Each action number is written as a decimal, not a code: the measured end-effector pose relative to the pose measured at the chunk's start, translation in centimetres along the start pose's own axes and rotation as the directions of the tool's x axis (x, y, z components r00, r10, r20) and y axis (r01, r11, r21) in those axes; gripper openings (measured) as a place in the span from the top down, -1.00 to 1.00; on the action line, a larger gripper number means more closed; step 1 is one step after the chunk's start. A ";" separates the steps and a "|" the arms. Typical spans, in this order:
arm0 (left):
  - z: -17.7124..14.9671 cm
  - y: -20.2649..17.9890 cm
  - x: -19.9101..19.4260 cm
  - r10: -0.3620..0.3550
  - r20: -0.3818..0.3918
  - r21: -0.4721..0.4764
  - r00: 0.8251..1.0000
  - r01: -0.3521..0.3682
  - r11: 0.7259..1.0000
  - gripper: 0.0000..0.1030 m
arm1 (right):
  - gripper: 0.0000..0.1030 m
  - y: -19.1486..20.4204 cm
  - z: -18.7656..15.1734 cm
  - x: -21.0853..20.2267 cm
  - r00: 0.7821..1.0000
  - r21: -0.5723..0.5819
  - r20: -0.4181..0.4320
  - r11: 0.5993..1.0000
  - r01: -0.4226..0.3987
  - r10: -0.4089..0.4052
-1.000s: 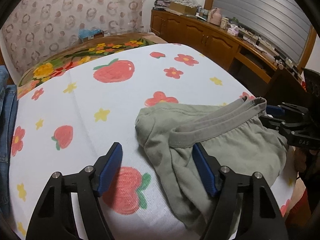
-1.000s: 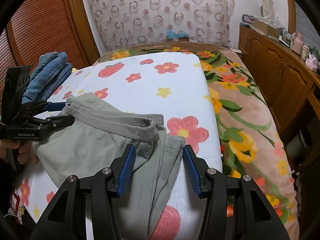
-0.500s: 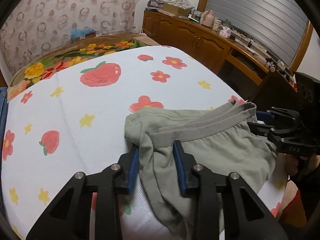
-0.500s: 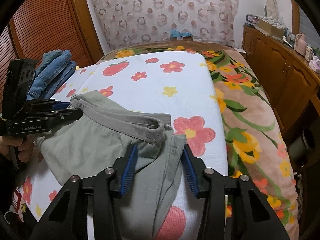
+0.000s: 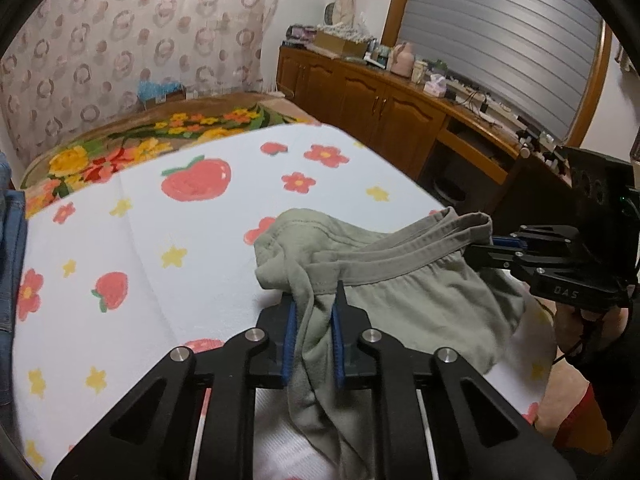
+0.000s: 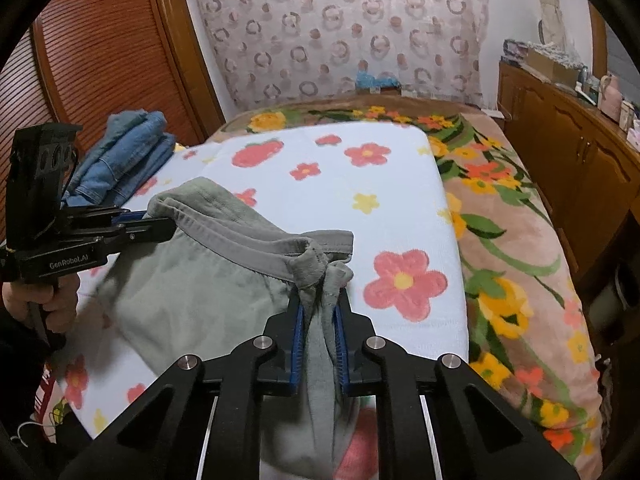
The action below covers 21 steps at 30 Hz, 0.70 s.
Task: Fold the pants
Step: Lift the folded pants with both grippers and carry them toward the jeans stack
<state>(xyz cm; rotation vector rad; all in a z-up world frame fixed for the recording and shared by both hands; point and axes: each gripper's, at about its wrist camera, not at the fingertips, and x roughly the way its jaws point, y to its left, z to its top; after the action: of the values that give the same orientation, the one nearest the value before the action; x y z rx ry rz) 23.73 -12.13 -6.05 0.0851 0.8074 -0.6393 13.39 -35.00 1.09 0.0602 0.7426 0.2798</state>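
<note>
Grey-green pants [image 5: 420,300] hang by the waistband above the white flowered blanket [image 5: 180,240]. My left gripper [image 5: 314,312] is shut on one end of the waistband, and the cloth bunches between its blue pads. My right gripper [image 6: 320,312] is shut on the other end of the waistband [image 6: 248,248]. Each gripper shows in the other view, the right one [image 5: 480,246] at the right and the left one [image 6: 160,226] at the left. The pants [image 6: 192,292] sag between them, and the legs drop out of sight below.
Folded blue jeans [image 6: 120,156] lie at the bed's left side. A flowered brown blanket [image 6: 512,248] covers the bed's right side. A wooden cabinet [image 5: 400,116] with clutter on top runs along the right wall. A curtain [image 6: 340,28] hangs behind the bed.
Both grippers have closed on the waistband ends and lifted the pants off the blanket. The waistband is now stretched tauter between them.
</note>
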 end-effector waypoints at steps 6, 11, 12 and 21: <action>0.0 -1.2 -3.2 0.014 0.055 0.026 0.998 -0.016 1.000 0.70 | 0.76 1.5 -0.3 -2.4 0.998 -0.023 0.059 1.000 -0.006 0.008; 0.2 -2.0 -5.8 0.034 0.105 0.046 0.994 -0.039 0.998 0.70 | 0.76 2.7 -0.3 -4.2 0.996 -0.051 0.092 0.999 0.000 0.005; 0.3 -2.3 -6.5 0.039 0.118 0.052 0.992 -0.045 0.998 0.70 | 0.76 2.9 -0.2 -4.6 0.995 -0.057 0.100 0.998 0.002 0.004; 0.5 -3.4 -11.1 0.069 0.198 0.078 0.978 -0.086 0.993 0.70 | 0.76 4.3 0.2 -7.1 0.986 -0.095 0.165 0.995 0.006 0.009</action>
<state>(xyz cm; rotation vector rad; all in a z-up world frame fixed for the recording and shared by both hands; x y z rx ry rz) 16.39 -9.51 2.62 0.1303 0.5842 -0.5985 7.50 -32.77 6.56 -0.0061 0.5635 0.3074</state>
